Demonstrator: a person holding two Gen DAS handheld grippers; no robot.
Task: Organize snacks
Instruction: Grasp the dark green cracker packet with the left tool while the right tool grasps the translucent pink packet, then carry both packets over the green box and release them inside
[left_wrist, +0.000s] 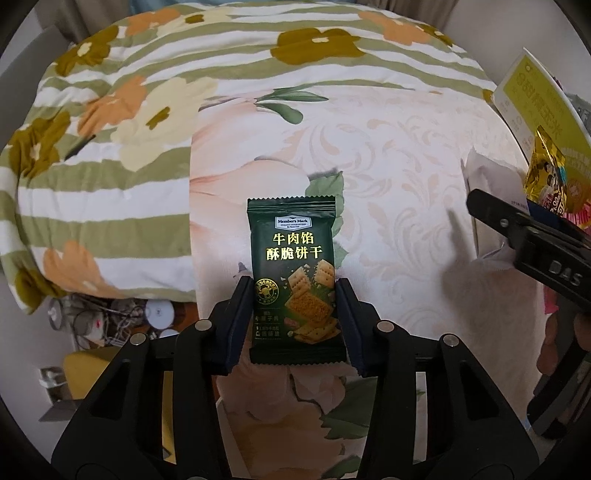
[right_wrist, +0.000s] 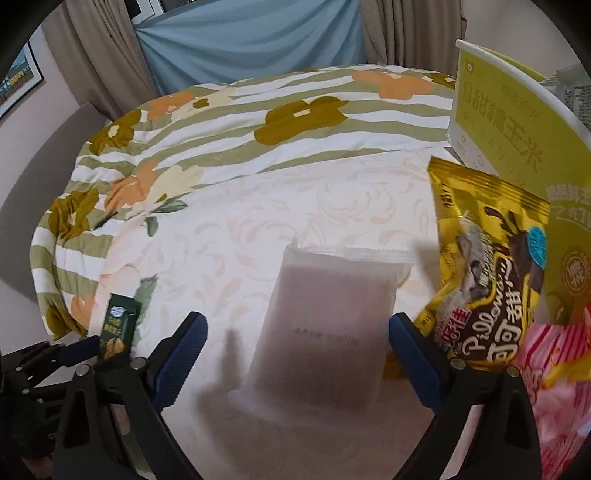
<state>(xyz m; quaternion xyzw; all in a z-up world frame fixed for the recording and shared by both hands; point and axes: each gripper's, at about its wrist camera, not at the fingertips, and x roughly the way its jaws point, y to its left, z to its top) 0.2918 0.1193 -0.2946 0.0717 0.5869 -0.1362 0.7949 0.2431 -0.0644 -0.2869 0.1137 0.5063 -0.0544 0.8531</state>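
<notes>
Your left gripper (left_wrist: 293, 317) is clamped on the dark green cracker packet (left_wrist: 293, 269), held upright above the floral bedsheet (left_wrist: 388, 155). Your right gripper (right_wrist: 295, 354) is spread wide, holding nothing, over a frosted white packet (right_wrist: 325, 325) lying on the sheet. A gold Pillow snack bag (right_wrist: 487, 266) leans against the green-and-white box (right_wrist: 506, 122) at right.

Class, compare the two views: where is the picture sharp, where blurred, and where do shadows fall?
Left wrist view: dark green cracker packet sharp, print readable. Right wrist view: pale translucent packet soft, gripper shadows across it; pink wrapper blurred at the edge. Both views bend the striped floral blanket.
</notes>
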